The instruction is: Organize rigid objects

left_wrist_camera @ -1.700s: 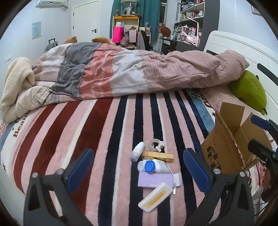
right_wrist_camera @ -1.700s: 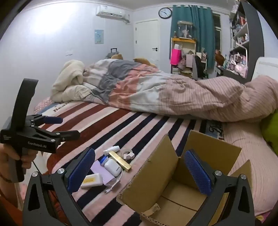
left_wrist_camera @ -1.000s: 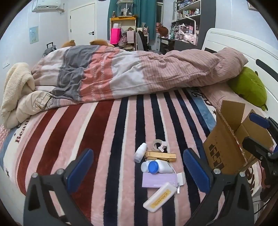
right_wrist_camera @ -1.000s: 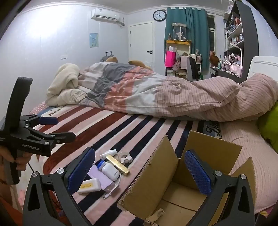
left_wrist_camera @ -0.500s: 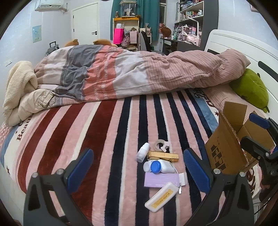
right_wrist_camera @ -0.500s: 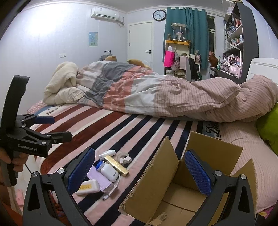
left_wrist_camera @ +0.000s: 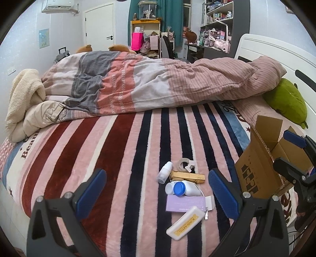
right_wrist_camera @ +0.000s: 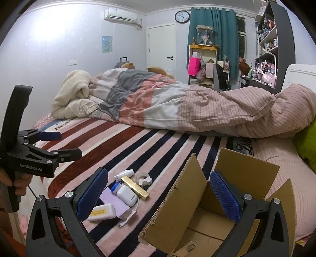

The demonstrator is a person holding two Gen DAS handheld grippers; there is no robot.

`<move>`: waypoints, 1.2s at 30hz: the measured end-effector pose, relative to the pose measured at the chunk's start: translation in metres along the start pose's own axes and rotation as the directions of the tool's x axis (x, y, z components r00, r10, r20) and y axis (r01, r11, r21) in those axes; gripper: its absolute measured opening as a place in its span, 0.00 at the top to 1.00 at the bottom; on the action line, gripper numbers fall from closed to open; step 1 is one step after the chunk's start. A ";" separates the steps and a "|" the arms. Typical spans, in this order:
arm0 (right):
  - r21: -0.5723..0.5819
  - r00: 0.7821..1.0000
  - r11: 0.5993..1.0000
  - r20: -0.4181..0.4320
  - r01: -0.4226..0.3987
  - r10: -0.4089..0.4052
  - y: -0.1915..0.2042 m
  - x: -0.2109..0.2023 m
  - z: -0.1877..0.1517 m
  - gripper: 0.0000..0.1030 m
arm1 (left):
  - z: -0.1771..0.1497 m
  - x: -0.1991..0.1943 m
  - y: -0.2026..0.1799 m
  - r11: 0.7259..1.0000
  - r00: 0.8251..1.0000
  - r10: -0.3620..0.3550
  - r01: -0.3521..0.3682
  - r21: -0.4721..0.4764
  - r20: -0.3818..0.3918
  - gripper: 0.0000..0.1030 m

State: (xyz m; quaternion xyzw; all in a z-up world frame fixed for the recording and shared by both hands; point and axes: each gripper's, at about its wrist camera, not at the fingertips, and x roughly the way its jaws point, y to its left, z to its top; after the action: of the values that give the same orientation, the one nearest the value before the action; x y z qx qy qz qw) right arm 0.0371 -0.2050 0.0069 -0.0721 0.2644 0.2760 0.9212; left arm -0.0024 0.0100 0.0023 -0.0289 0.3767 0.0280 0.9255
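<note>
Bedroom, one bed. Surface: striped fleece blanket in pink, maroon, navy and white bands, spread flat over the near half. Rumpled duvet, grey, coral and dusty-pink panels, heaped across the far half; cream fleece throw bunched at its left end; green plush cushion by the white headboard.

Loose items, clustered on the blanket: small white dropper bottle, tape roll, gold bar-shaped box, blue-capped white bottle, lilac flat box, white case with yellow label, white earbud case with a cable beneath it.

Cardboard box, flaps up, open, standing just right of the cluster.

Left gripper: jaws wide apart, holding nothing, above the cluster. Right gripper: jaws wide apart, holding nothing, over the box's near flap.

Room: white door, wall air conditioner, wall clock, teal curtain, yellow shelf unit, dark bookcase at right.
</note>
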 end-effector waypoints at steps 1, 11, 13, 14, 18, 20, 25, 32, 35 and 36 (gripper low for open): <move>-0.002 1.000 1.000 -0.001 -0.003 0.003 0.001 0.000 0.000 0.00 | 0.000 -0.001 0.000 1.000 1.000 0.001 -0.001 -0.001 0.001 0.01; -0.021 0.999 0.999 0.003 0.042 -0.042 0.001 0.000 -0.002 0.00 | 0.000 -0.003 -0.001 1.000 1.000 -0.002 0.002 -0.001 0.004 0.01; -0.016 0.999 0.999 0.007 0.040 -0.040 0.000 -0.002 -0.002 0.00 | 0.000 -0.003 -0.002 1.000 1.000 -0.001 0.001 -0.001 0.005 0.01; -0.014 0.999 0.999 0.009 0.042 -0.042 0.000 -0.002 -0.002 0.00 | 0.000 -0.003 -0.002 1.000 1.000 -0.002 0.002 -0.002 0.005 0.01; -0.011 0.999 0.999 0.012 0.045 -0.045 -0.001 -0.003 -0.002 0.00 | 0.000 -0.003 -0.003 1.000 1.000 -0.001 0.001 -0.001 0.005 0.01; -0.010 0.999 0.999 0.009 0.044 -0.044 -0.001 -0.003 -0.002 0.00 | 0.000 -0.003 -0.003 1.000 1.000 -0.001 0.001 0.000 0.006 0.01; -0.010 0.998 0.998 0.012 0.059 -0.058 -0.002 -0.005 -0.002 0.00 | 0.002 -0.005 -0.003 1.000 1.000 -0.010 0.010 0.001 0.009 0.01; -0.031 0.995 0.995 0.030 0.099 -0.098 0.012 -0.011 0.001 0.00 | 0.000 -0.016 0.014 0.996 0.994 -0.084 0.085 -0.009 0.073 0.01; -0.041 0.994 0.994 0.050 0.100 -0.098 0.027 -0.016 0.005 0.10 | 0.000 -0.017 0.032 0.994 0.989 -0.114 0.114 0.004 0.091 0.01; -0.047 0.993 0.993 0.060 0.104 -0.101 0.035 -0.017 0.006 0.12 | 0.000 -0.017 0.037 0.993 0.988 -0.118 0.118 0.006 0.095 0.01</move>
State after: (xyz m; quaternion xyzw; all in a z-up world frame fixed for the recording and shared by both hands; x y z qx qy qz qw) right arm 0.0088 -0.1822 0.0220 -0.1006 0.2267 0.2369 0.9393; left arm -0.0175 0.0467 0.0131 -0.0497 0.3297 -0.0257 0.9424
